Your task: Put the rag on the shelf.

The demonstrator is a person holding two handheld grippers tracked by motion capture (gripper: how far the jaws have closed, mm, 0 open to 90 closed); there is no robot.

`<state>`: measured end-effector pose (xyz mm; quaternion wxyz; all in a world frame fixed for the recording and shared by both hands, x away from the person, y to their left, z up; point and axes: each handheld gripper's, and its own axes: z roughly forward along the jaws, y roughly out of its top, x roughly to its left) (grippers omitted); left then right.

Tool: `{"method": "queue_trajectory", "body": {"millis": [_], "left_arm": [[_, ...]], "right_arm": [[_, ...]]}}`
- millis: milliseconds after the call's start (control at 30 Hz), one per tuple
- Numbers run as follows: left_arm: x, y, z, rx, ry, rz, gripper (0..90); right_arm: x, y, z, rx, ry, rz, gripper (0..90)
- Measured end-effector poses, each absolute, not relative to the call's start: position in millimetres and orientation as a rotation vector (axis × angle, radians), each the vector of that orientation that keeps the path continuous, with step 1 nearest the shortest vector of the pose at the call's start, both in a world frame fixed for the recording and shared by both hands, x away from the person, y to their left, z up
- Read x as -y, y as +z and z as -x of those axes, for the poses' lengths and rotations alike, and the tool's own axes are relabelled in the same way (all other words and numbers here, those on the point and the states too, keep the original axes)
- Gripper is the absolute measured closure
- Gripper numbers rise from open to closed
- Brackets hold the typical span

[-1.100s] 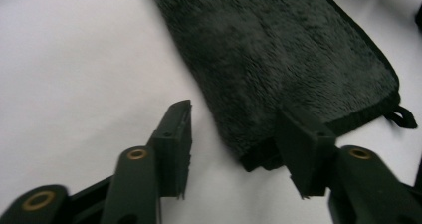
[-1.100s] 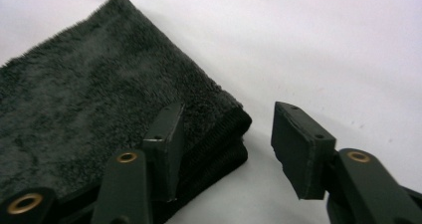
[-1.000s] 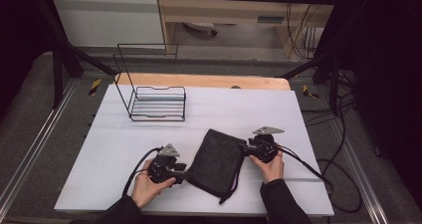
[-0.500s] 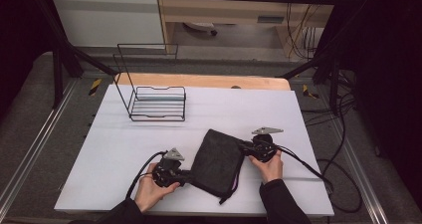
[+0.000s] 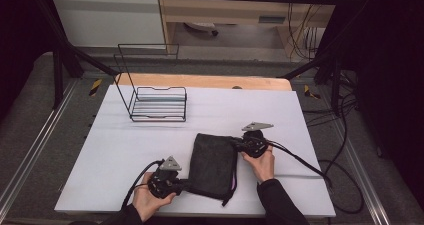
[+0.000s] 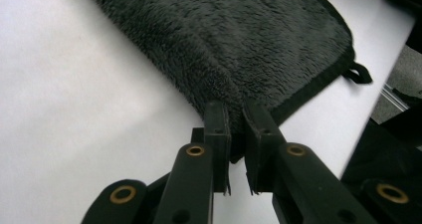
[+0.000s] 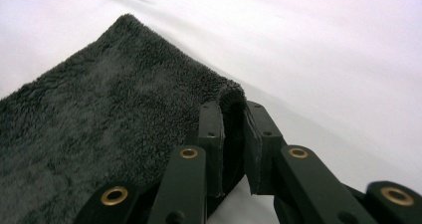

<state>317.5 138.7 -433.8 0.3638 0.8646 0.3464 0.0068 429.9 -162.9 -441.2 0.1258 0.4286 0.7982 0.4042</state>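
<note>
A dark grey fleece cloth (image 5: 214,164) lies folded on the white table (image 5: 125,145), a black hem along one side and a small loop at a corner (image 6: 357,73). My left gripper (image 5: 186,185) has just closed its jaws and is shut on the cloth's near left corner; the fleece (image 6: 234,50) bunches between its pads. At the far right corner my right gripper (image 5: 235,144) has also just closed and is shut on a fold of the cloth (image 7: 99,119). A hand holds each gripper.
A black wire rack (image 5: 156,101) stands at the table's far left. A wooden strip (image 5: 200,81) runs along the far edge. Cables (image 5: 300,160) trail from the right gripper across the table's right side and off its edge.
Both grippers have moved in onto the cloth's corners and their jaws have closed on it. The cloth has shifted a little and sits straighter on the table.
</note>
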Motion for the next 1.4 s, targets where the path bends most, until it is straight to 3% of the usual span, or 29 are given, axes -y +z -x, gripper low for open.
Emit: {"method": "queue_trajectory", "body": {"millis": [467,567,667,700,967,1100,1400], "left_arm": [[-154.6,-436.1,-306.2,-0.9,0.009,-2.199,77.3],[-157.0,-431.0,-306.4,-0.879,0.041,-2.202,68.6],[-163.6,-423.7,-311.2,-0.874,0.086,-2.183,55.2],[-166.1,-421.2,-313.8,-0.882,0.105,-2.17,55.2],[-174.6,-412.3,-343.5,-0.893,0.195,-2.152,28.7],[-172.9,-413.1,-358.1,-0.907,0.202,-2.17,18.7],[-161.0,-411.4,-391.9,-0.936,0.235,-2.172,11.2]], "right_arm": [[134.5,-446.5,-437.3,-2.377,1.219,-1.152,76.6],[136.3,-443.5,-436.3,-2.353,1.235,-1.142,69.3],[141.9,-429.7,-428.6,-2.322,1.311,-1.119,51.8],[141.9,-429.7,-428.6,-2.322,1.311,-1.119,51.8],[152.7,-414.6,-408.7,-2.32,1.31,-1.112,19.5],[158.5,-415.1,-403.8,-2.332,1.323,-1.149,12.1],[170.7,-426.6,-389.9,-2.339,1.3,-1.183,5.3]]}}
